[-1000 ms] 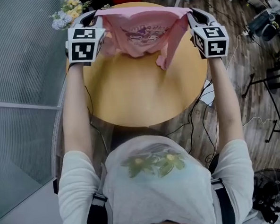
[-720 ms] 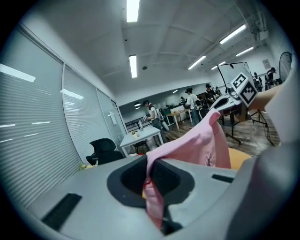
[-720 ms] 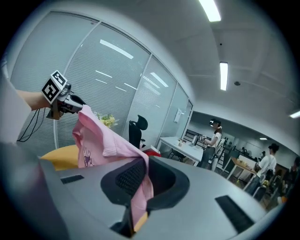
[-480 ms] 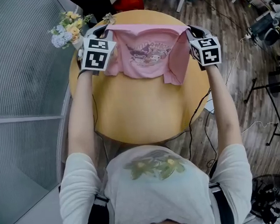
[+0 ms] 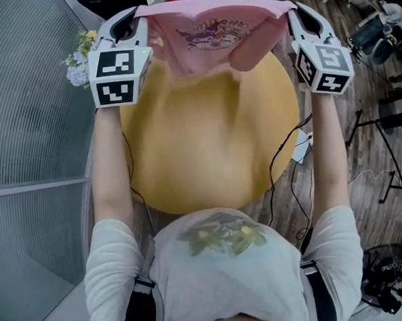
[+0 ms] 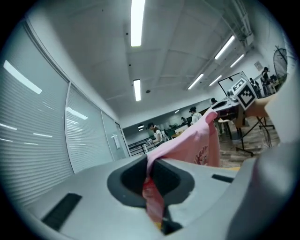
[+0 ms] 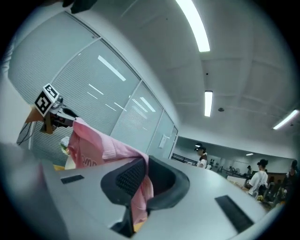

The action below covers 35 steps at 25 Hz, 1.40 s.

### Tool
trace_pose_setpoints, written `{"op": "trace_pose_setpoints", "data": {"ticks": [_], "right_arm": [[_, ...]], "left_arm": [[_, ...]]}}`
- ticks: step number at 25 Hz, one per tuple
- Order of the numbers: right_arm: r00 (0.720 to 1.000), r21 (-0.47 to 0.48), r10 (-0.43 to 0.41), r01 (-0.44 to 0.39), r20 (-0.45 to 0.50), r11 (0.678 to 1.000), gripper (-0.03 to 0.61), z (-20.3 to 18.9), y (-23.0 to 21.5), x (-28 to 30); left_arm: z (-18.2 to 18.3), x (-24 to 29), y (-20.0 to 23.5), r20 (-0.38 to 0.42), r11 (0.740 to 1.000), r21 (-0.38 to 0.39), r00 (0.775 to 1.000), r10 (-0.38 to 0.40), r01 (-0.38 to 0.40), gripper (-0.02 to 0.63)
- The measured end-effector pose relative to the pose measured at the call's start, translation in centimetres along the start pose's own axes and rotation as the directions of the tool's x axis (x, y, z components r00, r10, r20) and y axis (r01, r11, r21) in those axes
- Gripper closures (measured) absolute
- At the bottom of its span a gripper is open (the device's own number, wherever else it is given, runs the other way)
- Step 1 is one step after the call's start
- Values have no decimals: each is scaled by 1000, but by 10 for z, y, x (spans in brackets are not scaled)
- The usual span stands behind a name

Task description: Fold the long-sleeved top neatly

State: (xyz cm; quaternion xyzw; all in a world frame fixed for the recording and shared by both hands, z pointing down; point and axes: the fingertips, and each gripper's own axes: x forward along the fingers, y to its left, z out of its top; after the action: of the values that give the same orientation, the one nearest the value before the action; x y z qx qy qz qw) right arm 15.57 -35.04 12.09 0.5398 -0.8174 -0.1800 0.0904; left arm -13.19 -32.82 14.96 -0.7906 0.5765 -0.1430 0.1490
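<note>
Top (image 5: 210, 34) clamped in L tool (image 5: 136, 14) & R tool (image 5: 292, 10) over table (image 5: 207, 156), flowers (image 5: 77, 62) beside.

Pink long-sleeved top (image 5: 210, 35) (dark cartoon print), honey-yellow table (image 5: 207, 142), white-and-yellow flowers (image 5: 78, 61), grey-brown wood-grain floor (image 5: 367, 78)

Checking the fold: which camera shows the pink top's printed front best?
Head view: pink top hangs spread between left gripper and right gripper, print showing. Each gripper view shows only its pinched edge and some print.

tools (image 5: 135, 19) (image 5: 295, 13): 2 | pink top (image 5: 210, 39): 1 | table (image 5: 207, 146): 1 | flower bunch (image 5: 78, 65): 1
</note>
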Motion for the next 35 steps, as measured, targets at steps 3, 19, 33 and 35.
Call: {"op": "trace_pose_setpoints", "data": {"ticks": [3,19,33,35], "right_arm": [[997,-42,40,-42,-61,998,543,-38,30,-51],[577,343,391,-197,-717,919,543,-426,304,-314],[525,258,360,-259,-771,931,543,-444,323,-328],[516,248,345,-250,-784,936,543,-445,323,-327]], "left_arm": [[-30,-32,-30,-32,999,17,998,-45,46,597],[-430,-273,-306,-651,900,-251,625,-430,357,597],[-461,-291,-317,-741,915,-363,540,-399,178,597],[-461,-291,-317,-747,922,-353,544,-381,160,597]]}}
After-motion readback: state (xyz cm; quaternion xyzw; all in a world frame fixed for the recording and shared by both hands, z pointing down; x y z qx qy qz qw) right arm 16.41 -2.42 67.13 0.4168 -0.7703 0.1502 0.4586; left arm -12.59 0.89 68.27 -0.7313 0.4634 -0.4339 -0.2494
